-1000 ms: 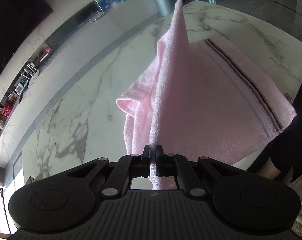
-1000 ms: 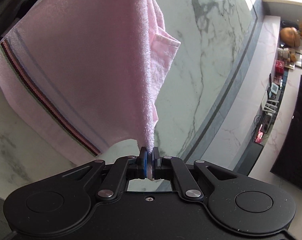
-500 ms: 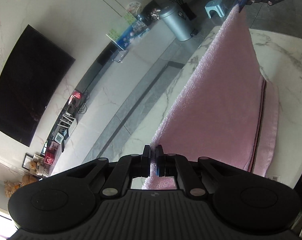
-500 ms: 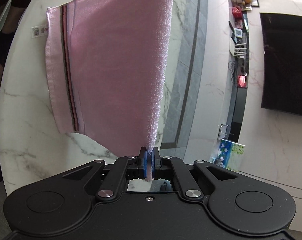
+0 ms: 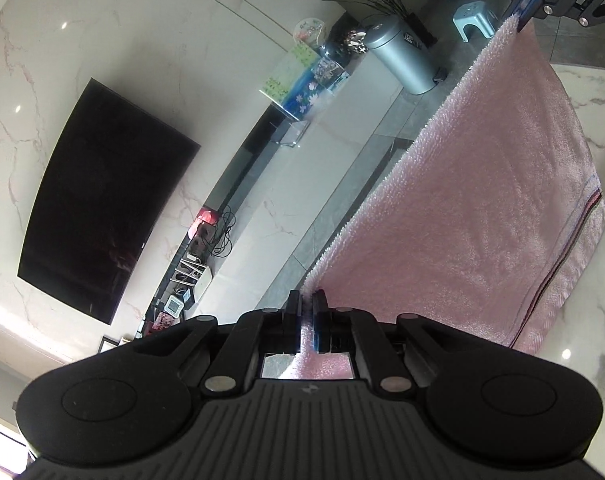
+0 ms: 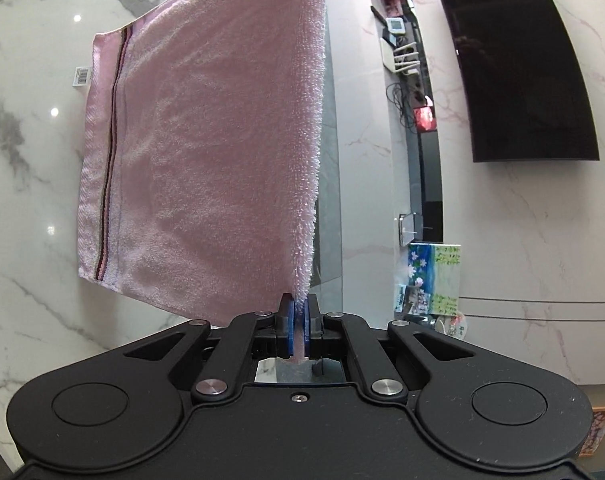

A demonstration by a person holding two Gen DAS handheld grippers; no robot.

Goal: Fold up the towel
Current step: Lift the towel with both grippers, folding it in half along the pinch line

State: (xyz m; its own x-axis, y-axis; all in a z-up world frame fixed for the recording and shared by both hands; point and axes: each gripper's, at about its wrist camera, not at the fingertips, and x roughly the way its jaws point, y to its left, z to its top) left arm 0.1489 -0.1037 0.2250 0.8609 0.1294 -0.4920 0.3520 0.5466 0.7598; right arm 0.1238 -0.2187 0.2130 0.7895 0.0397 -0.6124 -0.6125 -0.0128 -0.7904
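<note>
A pink towel with dark stripes near one end hangs stretched between both grippers above a white marble table. My left gripper is shut on one corner of its top edge. The right gripper shows at the top right of the left wrist view, clamped on the other corner. In the right wrist view my right gripper is shut on the towel corner, and the sheet hangs down over the table. A white barcode tag sticks out at the striped end.
A dark TV screen hangs on the marble wall above a low console with small items. A grey bin, a light blue stool and a plant stand on the floor beyond the table. The TV also fills the right wrist view's right side.
Both grippers have risen and rolled, lifting the towel off the table. It went from draped and bunched on the marble to hanging taut between the two corners.
</note>
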